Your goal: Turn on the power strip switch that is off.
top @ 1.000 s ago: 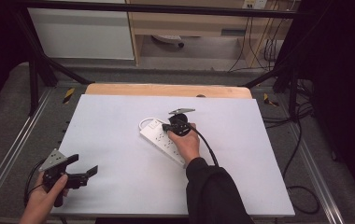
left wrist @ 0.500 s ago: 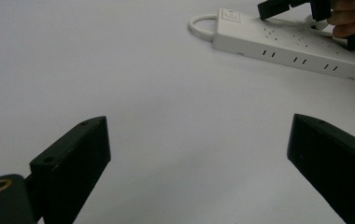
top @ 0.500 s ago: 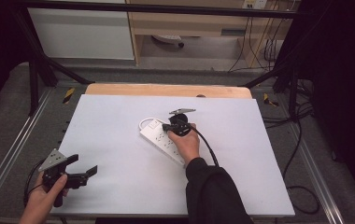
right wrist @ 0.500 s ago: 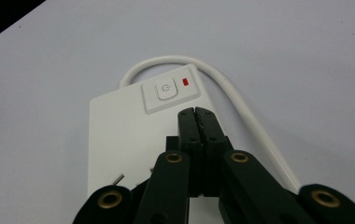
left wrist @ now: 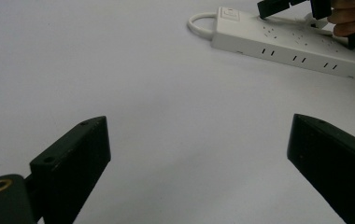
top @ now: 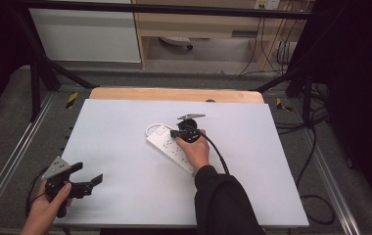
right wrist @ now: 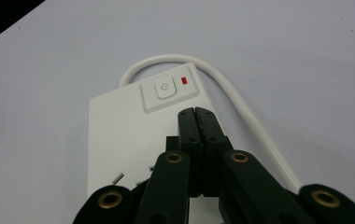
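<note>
Power strip (top: pixel 170 148) lies mid-table (top: pixel 125 122), angled, cable looped at far end. Your right gripper (top: pixel 181 132) sits over its switch end, jaws pressed together, tips just short of power button (right wrist: pixel 165 88), gripping nothing visible. Your left gripper (top: pixel 83 182) near front-left corner, well apart, jaws wide, empty.

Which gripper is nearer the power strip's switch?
Right. The right gripper hangs over the power strip, its shut jaws tipped just short of the switch. The left gripper sits open at the table's near left corner, well away.
</note>
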`<state>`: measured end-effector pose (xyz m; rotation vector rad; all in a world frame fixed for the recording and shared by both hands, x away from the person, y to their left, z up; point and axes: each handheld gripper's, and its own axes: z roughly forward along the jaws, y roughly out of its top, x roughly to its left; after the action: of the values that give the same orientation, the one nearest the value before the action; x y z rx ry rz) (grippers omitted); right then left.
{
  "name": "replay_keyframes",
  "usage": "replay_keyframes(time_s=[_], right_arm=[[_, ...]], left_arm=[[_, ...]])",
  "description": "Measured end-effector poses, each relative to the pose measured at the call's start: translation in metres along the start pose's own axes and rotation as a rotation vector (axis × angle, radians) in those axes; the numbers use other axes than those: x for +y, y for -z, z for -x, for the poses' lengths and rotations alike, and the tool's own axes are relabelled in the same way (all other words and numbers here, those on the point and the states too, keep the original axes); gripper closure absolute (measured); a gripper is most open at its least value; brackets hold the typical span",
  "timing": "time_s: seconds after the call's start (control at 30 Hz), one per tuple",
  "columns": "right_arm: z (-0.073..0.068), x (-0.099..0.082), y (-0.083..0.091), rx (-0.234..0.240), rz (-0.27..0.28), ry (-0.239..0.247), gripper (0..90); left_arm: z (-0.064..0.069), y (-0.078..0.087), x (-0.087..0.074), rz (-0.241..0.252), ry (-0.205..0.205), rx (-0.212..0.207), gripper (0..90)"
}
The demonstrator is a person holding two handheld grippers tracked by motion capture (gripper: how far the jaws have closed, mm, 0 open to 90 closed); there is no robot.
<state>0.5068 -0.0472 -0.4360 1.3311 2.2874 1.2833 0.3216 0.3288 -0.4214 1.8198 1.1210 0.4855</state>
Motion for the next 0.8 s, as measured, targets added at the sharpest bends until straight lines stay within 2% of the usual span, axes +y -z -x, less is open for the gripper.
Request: replay_keyframes(time_s=[0.23, 0.27, 0.47, 0.57, 0.63, 0.8], right_arm=[[-0.0010, 0.0005, -0.0007, -0.009, -0.006, -0.003, 90.0], [-0.0011, 0.0004, -0.0013, -0.023, -0.012, 0.002, 90.0], [-0.0010, 0.0017, -0.0023, -0.020, -0.014, 0.006, 90.0], [-0.0002, 0.0012, -0.0021, -0.005, -0.006, 0.003, 90.0], [0.0005, 0.0027, 0.0001, 0.010, 0.025, -0.001, 90.0], [-0.0003, 0.0068, 0.0069, 0.008, 0.040, 0.004, 90.0]], left_arm=[[-0.0002, -0.0005, -0.0002, -0.005, -0.004, 0.000, 6.2], [-0.0004, -0.0006, -0.0002, -0.005, -0.003, 0.000, 6.2], [-0.0001, -0.0006, -0.0001, -0.004, -0.007, -0.001, 6.2], [-0.0008, -0.0007, -0.0001, -0.006, -0.007, 0.000, 6.2], [-0.0012, -0.0009, -0.0001, -0.004, -0.003, -0.001, 6.2], [0.0000, -0.0008, -0.0001, -0.003, -0.005, -0.001, 6.2]])
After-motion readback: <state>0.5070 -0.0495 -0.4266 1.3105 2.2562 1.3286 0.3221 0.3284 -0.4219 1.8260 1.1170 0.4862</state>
